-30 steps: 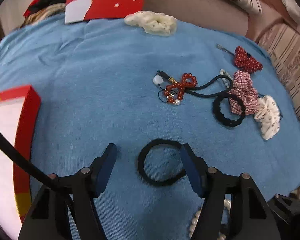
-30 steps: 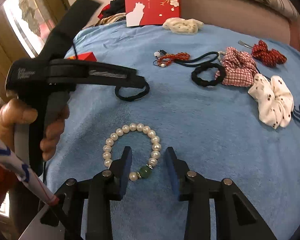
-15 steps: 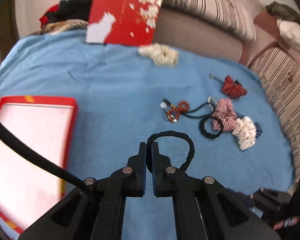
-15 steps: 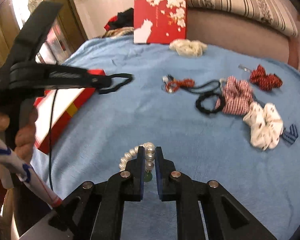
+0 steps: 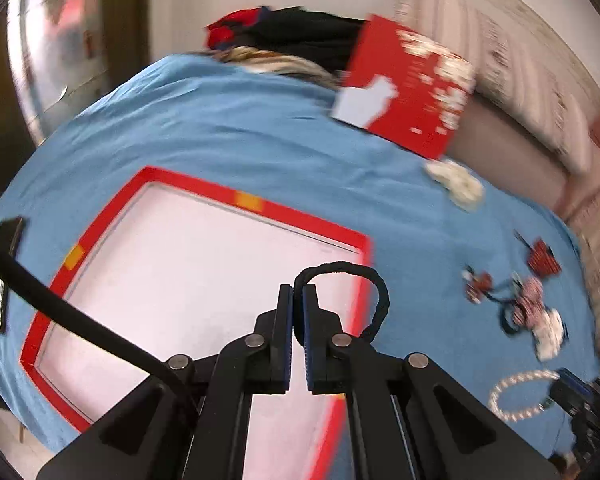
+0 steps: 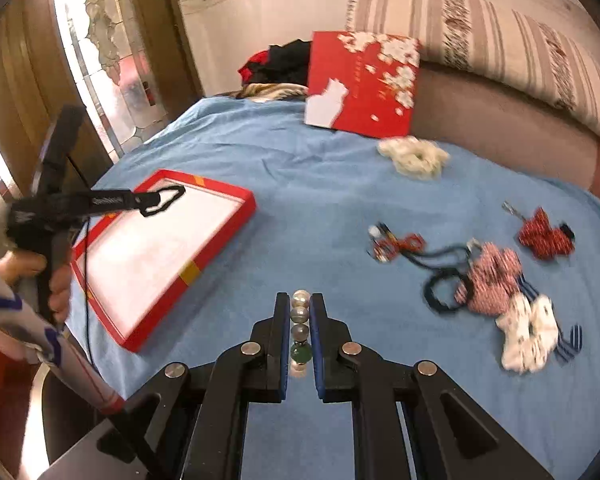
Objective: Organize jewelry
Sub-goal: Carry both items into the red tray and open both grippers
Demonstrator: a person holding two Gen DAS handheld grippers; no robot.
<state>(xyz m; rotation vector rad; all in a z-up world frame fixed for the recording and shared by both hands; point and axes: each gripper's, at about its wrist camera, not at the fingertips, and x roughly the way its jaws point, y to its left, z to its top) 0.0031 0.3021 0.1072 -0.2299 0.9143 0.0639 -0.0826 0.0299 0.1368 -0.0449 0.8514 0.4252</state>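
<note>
Over the red tray [image 5: 256, 204] at ten o'clock, the left gripper [image 5: 298, 292] pinches the black hair tie [image 5: 374, 292] between its fingers; the right gripper [image 6: 300, 300] clamps the pearl bracelet [image 6: 300, 312] above the blue bed [image 6: 300, 184]. Delivery is underway; next, lower and release inside the rim.

We see a bed covered in a blue blanket [image 6: 300, 184], a striped cushion [image 6: 480, 44] along a mauve headboard [image 6: 500, 120], a cream wall [image 6: 260, 8] behind, and wooden, mirrored wardrobe doors [image 6: 100, 60] catching bright light on the left.
</note>
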